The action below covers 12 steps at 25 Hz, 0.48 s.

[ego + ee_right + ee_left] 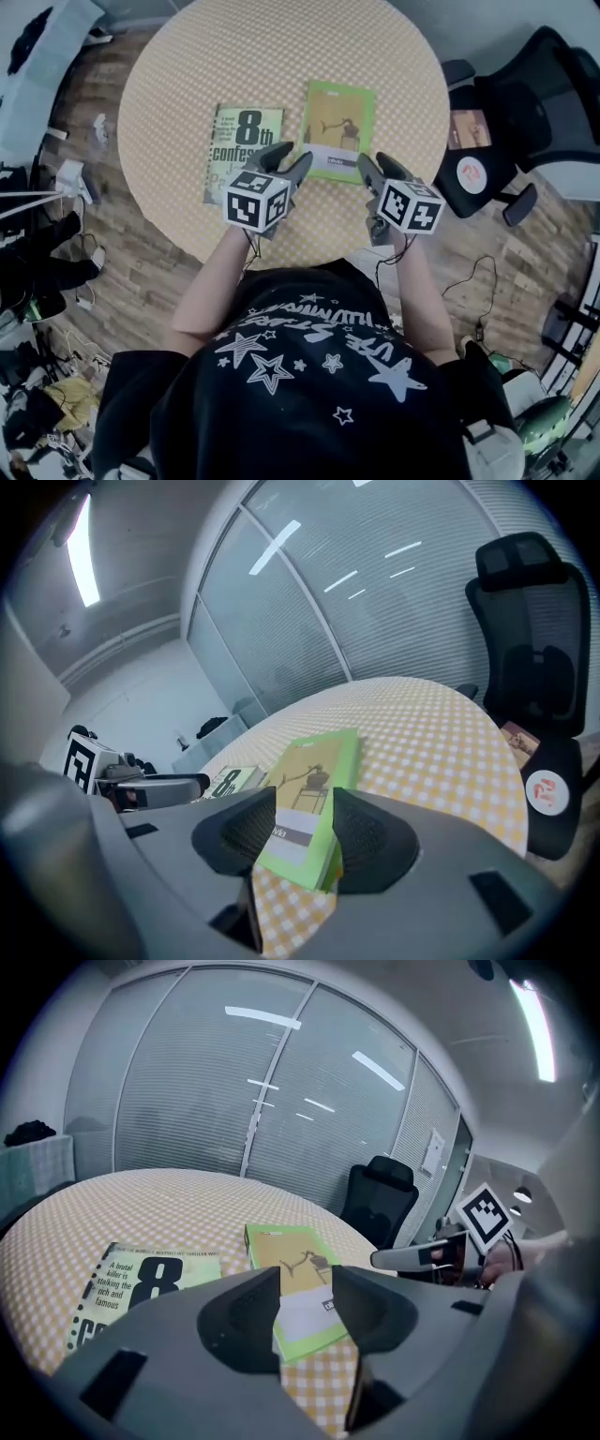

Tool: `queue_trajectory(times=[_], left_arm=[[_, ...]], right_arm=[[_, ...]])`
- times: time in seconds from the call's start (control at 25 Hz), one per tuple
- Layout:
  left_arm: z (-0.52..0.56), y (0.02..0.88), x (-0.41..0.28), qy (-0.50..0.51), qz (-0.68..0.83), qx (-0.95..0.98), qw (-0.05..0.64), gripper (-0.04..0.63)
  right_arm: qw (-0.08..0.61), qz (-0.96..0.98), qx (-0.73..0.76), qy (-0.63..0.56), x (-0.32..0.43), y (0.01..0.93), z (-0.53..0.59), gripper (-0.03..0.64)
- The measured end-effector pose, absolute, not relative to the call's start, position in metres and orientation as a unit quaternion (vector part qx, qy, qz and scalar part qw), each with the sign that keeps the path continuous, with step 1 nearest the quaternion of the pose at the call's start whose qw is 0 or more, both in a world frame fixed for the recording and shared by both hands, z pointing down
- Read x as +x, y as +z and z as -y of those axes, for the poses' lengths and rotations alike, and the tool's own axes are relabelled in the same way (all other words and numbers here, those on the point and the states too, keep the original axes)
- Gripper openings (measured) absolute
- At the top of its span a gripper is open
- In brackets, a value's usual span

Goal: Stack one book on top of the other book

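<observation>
Left tongs, right tongs parted | green book ahead | chair beside table

On the left-hand book, lying by the table's near edge, you can read a big black "8th" with "confes" under it; the rest of that word is covered. In the left gripper view, small lines at the cover's top corner say "A brutal killer is stalking the rich and famous". The green book beside it carries a dark strip whose word seems to end in "via". The round red-and-white badge on the chair is too small to read.
</observation>
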<state>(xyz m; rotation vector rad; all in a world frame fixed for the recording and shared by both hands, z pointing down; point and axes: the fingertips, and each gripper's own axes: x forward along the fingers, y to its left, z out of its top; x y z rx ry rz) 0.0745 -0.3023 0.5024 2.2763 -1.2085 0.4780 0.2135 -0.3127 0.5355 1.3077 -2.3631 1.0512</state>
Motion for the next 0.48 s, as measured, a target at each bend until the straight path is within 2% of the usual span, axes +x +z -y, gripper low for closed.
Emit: queue_trajectory(times=[0.12,0.24,0.48], left_arm=[[0.305,0.510,0.077,0.188,0.452,0.831,0.263,0.193],[0.306,0.524,0.083,0.201,0.447,0.824,0.283,0.262],[0.313,0.545,0.089,0.211,0.452,0.812,0.304,0.320]], right_arm=[[0.136,0.811,0.432,0.371,0.211,0.546,0.320,0.202],[0.153,0.814,0.410,0.381,0.207,0.557,0.323,0.229],[0.168,0.812,0.391,0.399,0.205,0.569,0.330,0.244]])
